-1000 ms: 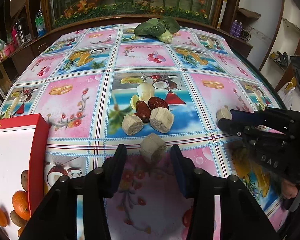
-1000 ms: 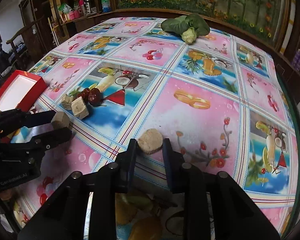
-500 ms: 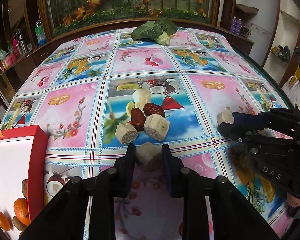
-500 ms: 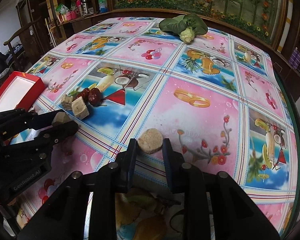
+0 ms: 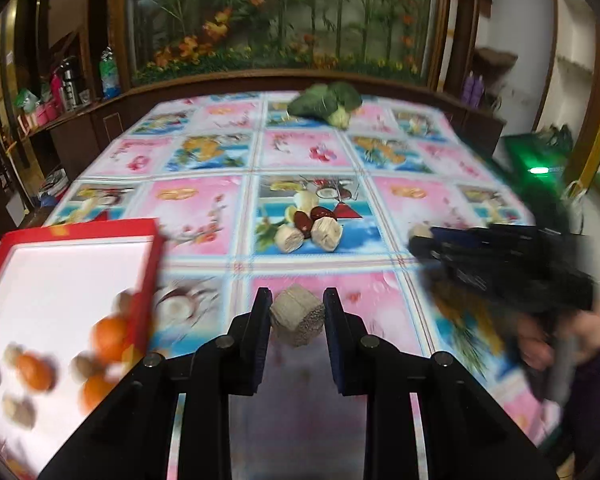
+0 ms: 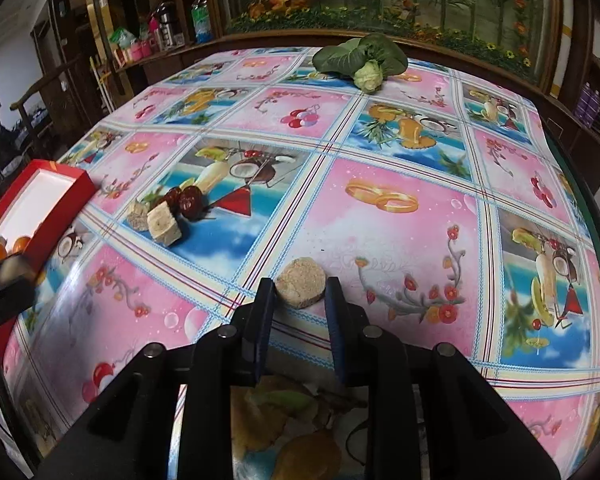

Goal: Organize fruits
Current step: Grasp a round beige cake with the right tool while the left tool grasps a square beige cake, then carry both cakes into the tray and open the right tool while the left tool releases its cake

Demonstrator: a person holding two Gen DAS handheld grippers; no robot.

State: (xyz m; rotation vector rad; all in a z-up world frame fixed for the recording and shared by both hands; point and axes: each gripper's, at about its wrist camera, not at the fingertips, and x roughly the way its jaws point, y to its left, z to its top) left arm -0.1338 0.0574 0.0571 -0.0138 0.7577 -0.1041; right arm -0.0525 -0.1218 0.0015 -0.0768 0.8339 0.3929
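- Two pairs of tongs are each closed on a tan chunk: the left tongs (image 5: 297,316) clamp a blocky piece (image 5: 297,320) lifted above the counter (image 5: 204,216), and the right tongs (image 6: 300,298) pinch a rounder, flatter piece (image 6: 301,282).
- Whether the right piece is clear of the counter or just touching it is hard to say from this angle.
- Left of the left tongs sits the red box (image 5: 76,240), white inside, with oranges (image 5: 108,334) and a few brown lumps already in its near end.
- Beyond the left tongs, past the box's far corner, a small heap (image 5: 308,226) of two tan chunks and dark red fruits waits on the counter.
- Far from the box, at the counter's back edge, lies a leafy green vegetable (image 6: 362,60).
- Risks, as I judge them: the left view is smeared by motion, so a fast swing toward the box could shake the block loose or clip the box's red wall; the blocky piece is held across a corner and may twist out; both tongs heading for the box together could collide.
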